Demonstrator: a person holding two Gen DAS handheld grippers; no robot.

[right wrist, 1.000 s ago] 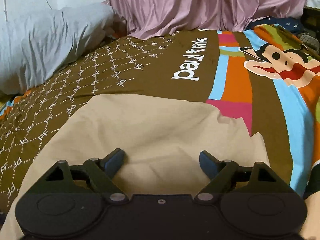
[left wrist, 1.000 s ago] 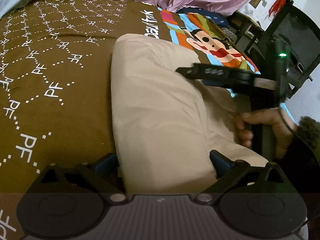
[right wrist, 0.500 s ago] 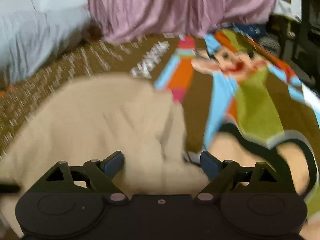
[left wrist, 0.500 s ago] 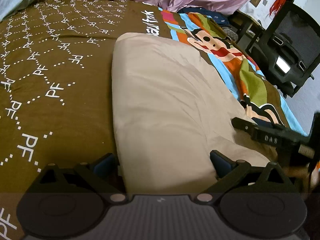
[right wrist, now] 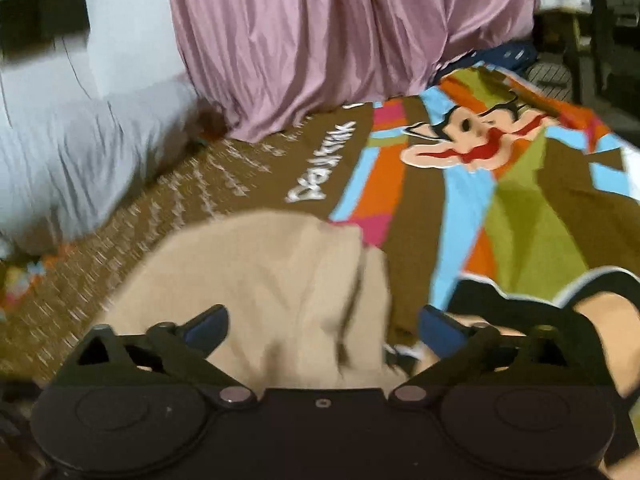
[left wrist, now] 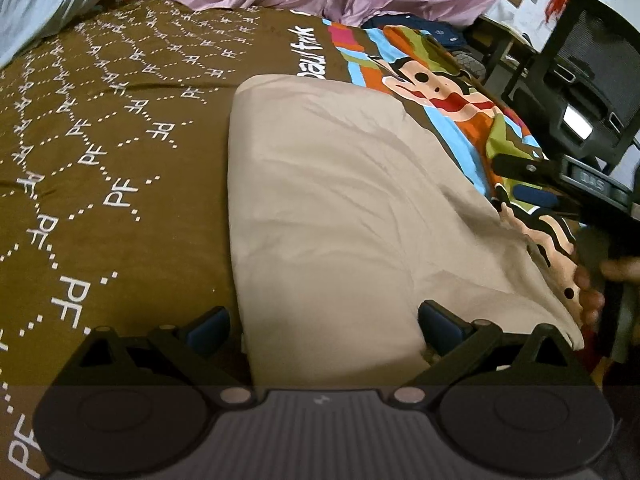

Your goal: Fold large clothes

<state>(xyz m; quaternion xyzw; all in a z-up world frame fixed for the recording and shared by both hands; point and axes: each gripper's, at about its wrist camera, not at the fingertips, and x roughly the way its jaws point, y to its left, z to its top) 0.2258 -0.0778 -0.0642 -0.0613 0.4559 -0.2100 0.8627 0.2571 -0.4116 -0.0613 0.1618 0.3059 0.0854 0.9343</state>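
Note:
A beige garment (left wrist: 340, 208) lies folded in a long block on the brown patterned bedspread (left wrist: 100, 152). My left gripper (left wrist: 324, 326) is open, its jaws astride the garment's near end, empty. My right gripper (right wrist: 322, 326) is open over the garment's right edge (right wrist: 280, 280). It also shows in the left wrist view (left wrist: 532, 180), at the right above the bedspread's cartoon print. The right wrist view is blurred.
A purple curtain (right wrist: 340, 40) hangs behind the bed. A grey pillow (right wrist: 80, 152) lies at the back left. A black office chair (left wrist: 580, 92) stands to the right of the bed. The bedspread's coloured cartoon print (right wrist: 500, 184) lies right of the garment.
My right gripper has left the top of the garment and swung to its right side. The left gripper has stayed in place.

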